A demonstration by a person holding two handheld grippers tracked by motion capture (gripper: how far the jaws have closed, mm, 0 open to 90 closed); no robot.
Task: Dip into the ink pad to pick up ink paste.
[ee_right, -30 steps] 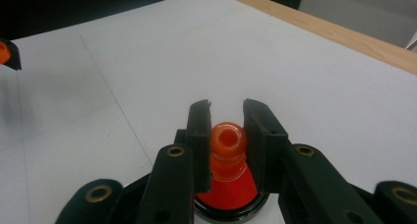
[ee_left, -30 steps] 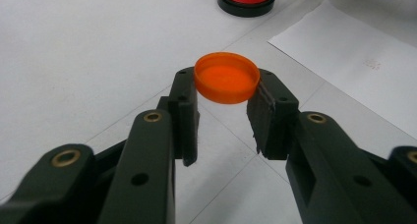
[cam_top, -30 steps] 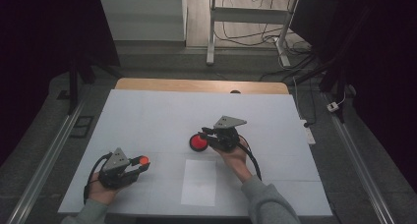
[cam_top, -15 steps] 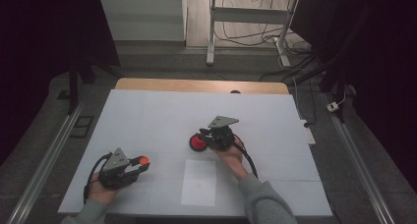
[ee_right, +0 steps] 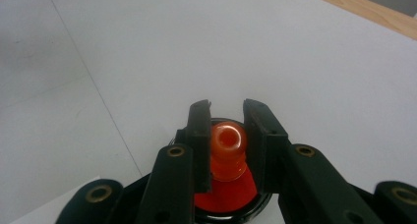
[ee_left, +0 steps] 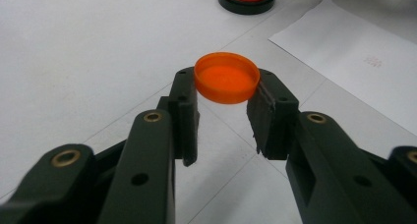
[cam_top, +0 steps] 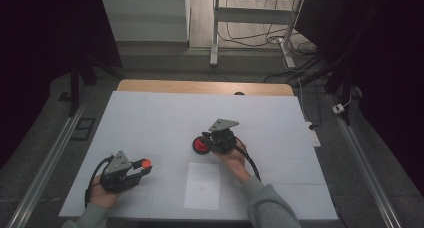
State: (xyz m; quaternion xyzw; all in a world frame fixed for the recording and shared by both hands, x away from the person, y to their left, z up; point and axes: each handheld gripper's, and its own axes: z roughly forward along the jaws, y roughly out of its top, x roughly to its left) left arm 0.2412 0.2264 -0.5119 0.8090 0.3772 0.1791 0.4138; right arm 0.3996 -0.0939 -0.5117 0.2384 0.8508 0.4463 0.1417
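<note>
My right gripper (cam_top: 212, 143) has its black jaws closed on the orange translucent plastic knob (ee_right: 227, 148) of a small stamp. The knob's long axis stands roughly upright, its rounded top toward my gripper camera and its ribbed neck running down into a round red pad in a shallow black dish (cam_top: 201, 145). In the high view that dish sits on the table near the middle, just to the left of my right hand (cam_top: 232, 158).

My left gripper (cam_top: 140, 167) pinches a shallow round orange plastic cap (ee_left: 227, 77) by its rim between the two jaw tips. The cap lies nearly flat, its hollow side facing up and slightly toward the left gripper camera, clear of the surface as far as I can tell. It is well apart from the dish, at the near left of the table.

A white sheet of paper (cam_top: 202, 186) lies flat between my two hands, with a faint red mark near its middle.

The tabletop (cam_top: 150, 118) is matte white with thin seam lines, and a strip of wood shows along its far edge. Beyond it the room is dim: a grey floor, white table legs (cam_top: 215, 33), loose cables, and metal rails either side.
</note>
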